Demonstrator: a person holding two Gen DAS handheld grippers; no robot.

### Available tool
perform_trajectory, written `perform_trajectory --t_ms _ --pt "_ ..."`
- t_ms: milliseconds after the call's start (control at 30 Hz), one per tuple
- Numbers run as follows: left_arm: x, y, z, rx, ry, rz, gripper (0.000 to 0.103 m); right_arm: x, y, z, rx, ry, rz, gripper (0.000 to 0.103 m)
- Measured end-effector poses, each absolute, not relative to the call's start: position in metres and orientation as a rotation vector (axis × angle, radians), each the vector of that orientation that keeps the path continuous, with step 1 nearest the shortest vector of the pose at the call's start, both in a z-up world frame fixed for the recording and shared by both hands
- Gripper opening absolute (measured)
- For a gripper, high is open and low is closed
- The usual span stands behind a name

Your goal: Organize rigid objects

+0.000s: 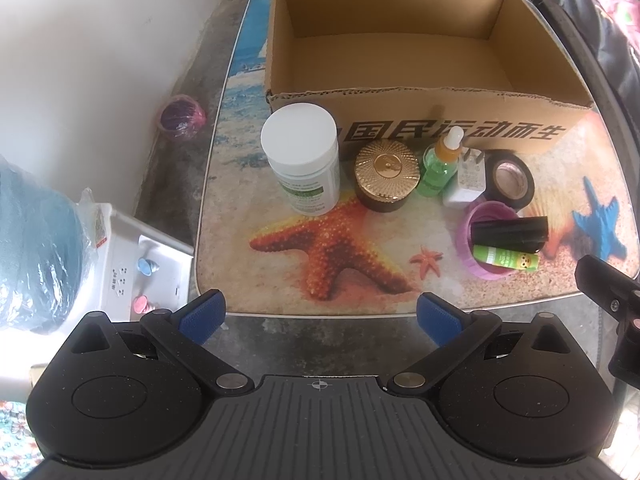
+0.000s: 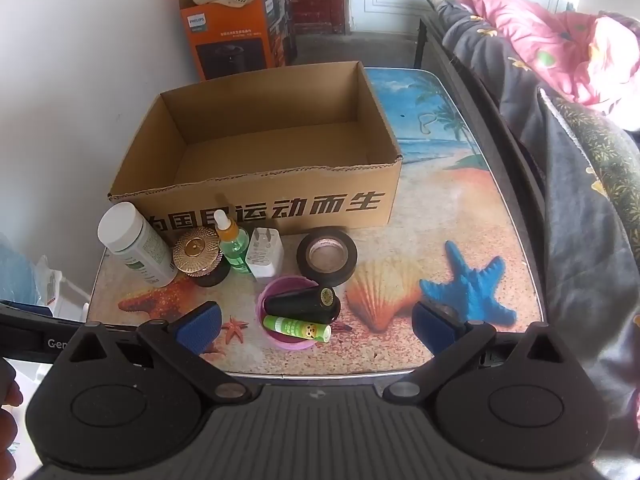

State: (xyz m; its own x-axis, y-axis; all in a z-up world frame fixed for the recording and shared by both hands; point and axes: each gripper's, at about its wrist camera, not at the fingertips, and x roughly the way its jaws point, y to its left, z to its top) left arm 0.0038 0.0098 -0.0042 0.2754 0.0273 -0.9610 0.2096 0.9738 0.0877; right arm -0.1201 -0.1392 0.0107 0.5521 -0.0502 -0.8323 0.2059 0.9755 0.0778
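Printed in black on the front wall of the open brown cardboard box (image 2: 320, 208): "国民运动而生". Behind that box, "PHILIPS" on the tall orange carton (image 2: 224, 36).

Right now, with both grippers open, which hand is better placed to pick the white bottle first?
Probably the left. The white bottle stands at the left end of the row, nearly ahead of the open left gripper. From the right gripper it sits far off to the left.
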Motion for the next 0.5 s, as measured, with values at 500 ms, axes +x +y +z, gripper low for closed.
perform_trajectory --t_ms 500 --pt "0.0057 0.0105 -0.0025 0.216 1.287 -0.123 0.102 -0.1176 -0.1366 0.0107 0.168 0.971 -0.148 0.101"
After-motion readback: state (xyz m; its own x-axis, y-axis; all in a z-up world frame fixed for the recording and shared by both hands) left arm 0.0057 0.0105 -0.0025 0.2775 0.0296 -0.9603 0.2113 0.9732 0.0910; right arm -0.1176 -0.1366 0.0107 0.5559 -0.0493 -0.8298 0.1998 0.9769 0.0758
